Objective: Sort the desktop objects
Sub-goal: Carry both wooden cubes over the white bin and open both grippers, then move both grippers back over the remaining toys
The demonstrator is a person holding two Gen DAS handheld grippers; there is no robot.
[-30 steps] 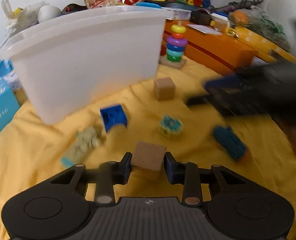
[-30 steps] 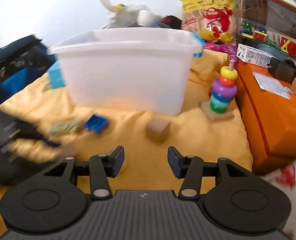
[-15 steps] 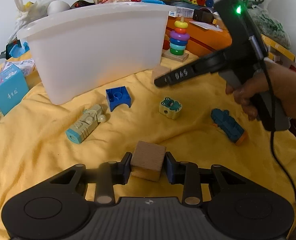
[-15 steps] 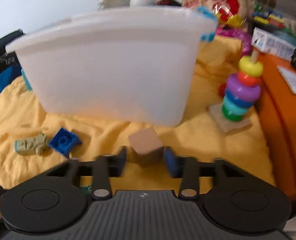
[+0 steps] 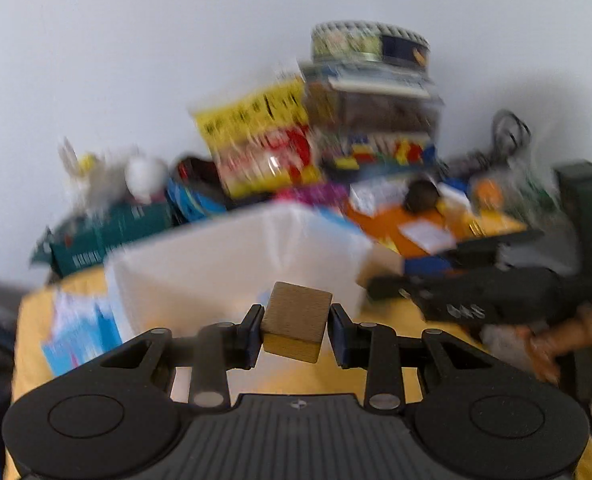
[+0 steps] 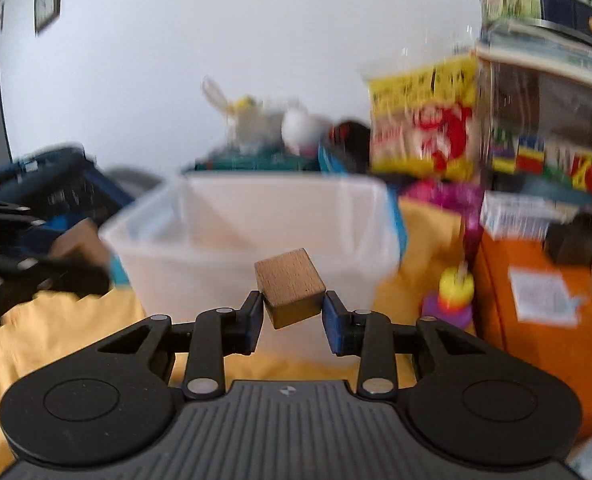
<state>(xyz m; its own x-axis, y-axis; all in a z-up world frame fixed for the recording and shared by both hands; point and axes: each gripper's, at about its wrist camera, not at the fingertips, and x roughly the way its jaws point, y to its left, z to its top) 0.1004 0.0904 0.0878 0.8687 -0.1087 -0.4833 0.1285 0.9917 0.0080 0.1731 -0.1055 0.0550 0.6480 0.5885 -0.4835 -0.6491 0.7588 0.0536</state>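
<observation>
Both views are blurred by motion. My left gripper point(image 5: 296, 330) is shut on a wooden cube point(image 5: 296, 320), held in the air just in front of the white plastic bin point(image 5: 200, 272). My right gripper point(image 6: 292, 316) is shut on a second wooden cube point(image 6: 290, 284), tilted between the pads, in front of the same bin point(image 6: 256, 208) and about level with its rim. The bin's open top shows in both views. Each gripper also appears in the other's view: the right one point(image 5: 392, 280) beside the bin's right corner, the left one point(image 6: 68, 256) at its left.
A yellow cloth point(image 6: 56, 332) covers the table. A ring stacker point(image 6: 454, 292) and an orange box point(image 6: 536, 264) stand right of the bin. A light blue box point(image 5: 80, 332) sits left of it. Snack bags point(image 5: 264, 140), toy boxes and clutter line the wall behind.
The right gripper closed on a wooden cube on the cloth. Both grippers then rose and tipped up, each with its cube, so the bin's opening now shows and the small toys on the cloth have left view.
</observation>
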